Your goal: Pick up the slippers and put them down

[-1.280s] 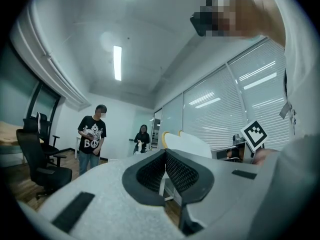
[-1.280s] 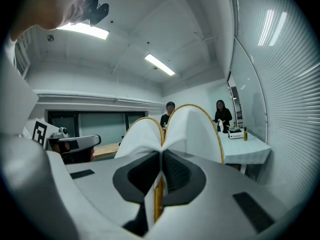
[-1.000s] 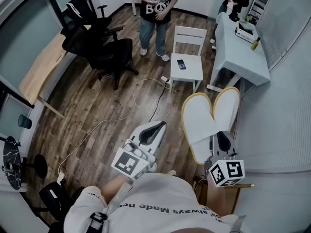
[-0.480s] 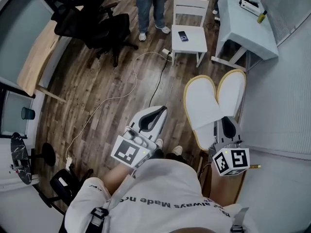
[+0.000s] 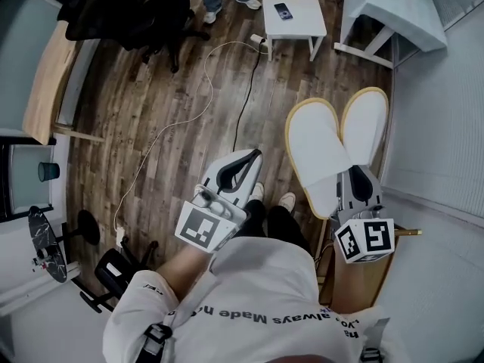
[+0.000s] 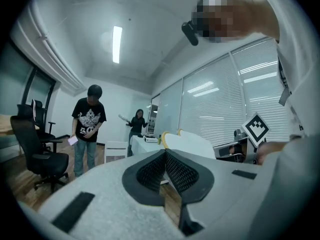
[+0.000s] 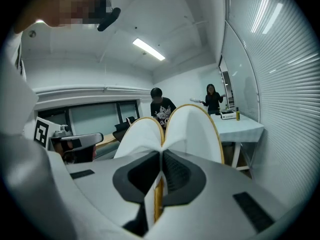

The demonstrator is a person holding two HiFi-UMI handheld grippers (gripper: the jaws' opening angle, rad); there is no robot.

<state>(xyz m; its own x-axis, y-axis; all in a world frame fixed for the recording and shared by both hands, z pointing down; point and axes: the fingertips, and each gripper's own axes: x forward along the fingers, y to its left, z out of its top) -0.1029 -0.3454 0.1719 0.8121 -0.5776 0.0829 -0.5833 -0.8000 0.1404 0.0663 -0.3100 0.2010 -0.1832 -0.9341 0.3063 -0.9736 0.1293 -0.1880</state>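
Right gripper: clenched on the slippers, which are pinched together at one end.
Slippers: held above the wooden floor, near its right edge, with the far ends fanned apart.
Left gripper: jaws closed together, with nothing held.
Step judged: the put-down.
Method: the pair is best kept level and brought flat onto the floor, clear of the cable; the grip is released only once the soles are supported.

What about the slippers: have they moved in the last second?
Yes. Head view: the slippers have drawn away from the white chair, toward the person.
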